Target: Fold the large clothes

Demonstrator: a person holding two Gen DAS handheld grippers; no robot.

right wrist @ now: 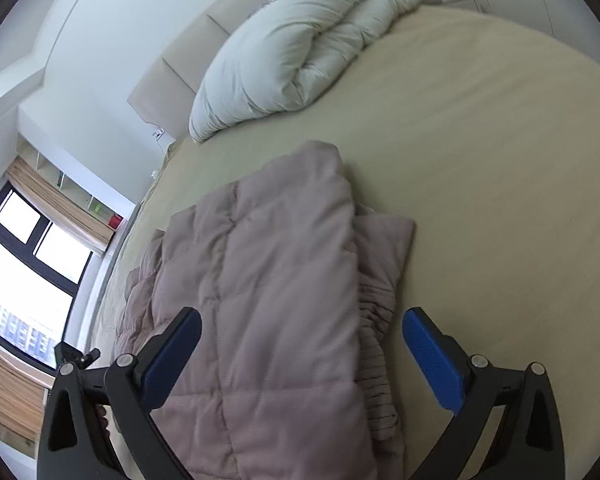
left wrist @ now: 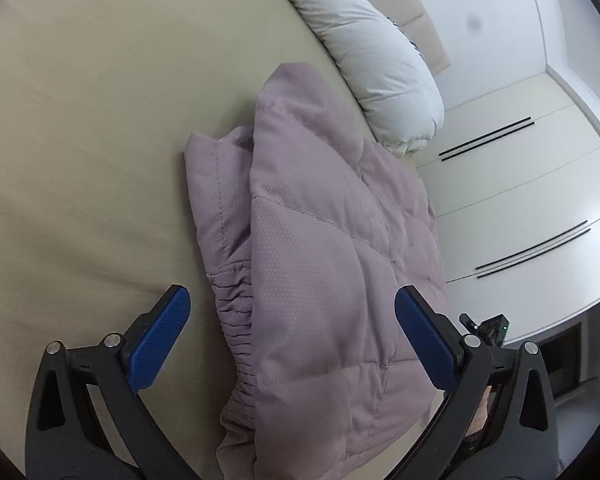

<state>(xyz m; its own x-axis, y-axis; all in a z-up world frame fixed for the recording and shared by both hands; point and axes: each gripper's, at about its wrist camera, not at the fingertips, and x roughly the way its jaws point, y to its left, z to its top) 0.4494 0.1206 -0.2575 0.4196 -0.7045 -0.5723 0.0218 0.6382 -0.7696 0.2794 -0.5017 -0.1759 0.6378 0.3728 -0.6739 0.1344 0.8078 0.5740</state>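
A mauve quilted puffer jacket (left wrist: pixel 320 248) lies folded lengthwise on the beige bed sheet (left wrist: pixel 80 140), its elastic hem showing on one side. My left gripper (left wrist: pixel 292 320) is open and empty, jaws spread wide above the jacket's near end. In the right wrist view the same jacket (right wrist: pixel 268 280) lies on the sheet (right wrist: pixel 500 200). My right gripper (right wrist: pixel 302 340) is open and empty, hovering over the jacket's near part. Neither gripper touches the fabric.
A bunched white duvet (left wrist: pixel 372 52) lies at the head of the bed, also in the right wrist view (right wrist: pixel 284 56). White wardrobe doors (left wrist: pixel 520 184) stand beside the bed. A window (right wrist: pixel 24 272) and padded headboard (right wrist: pixel 204 40) show on the other side.
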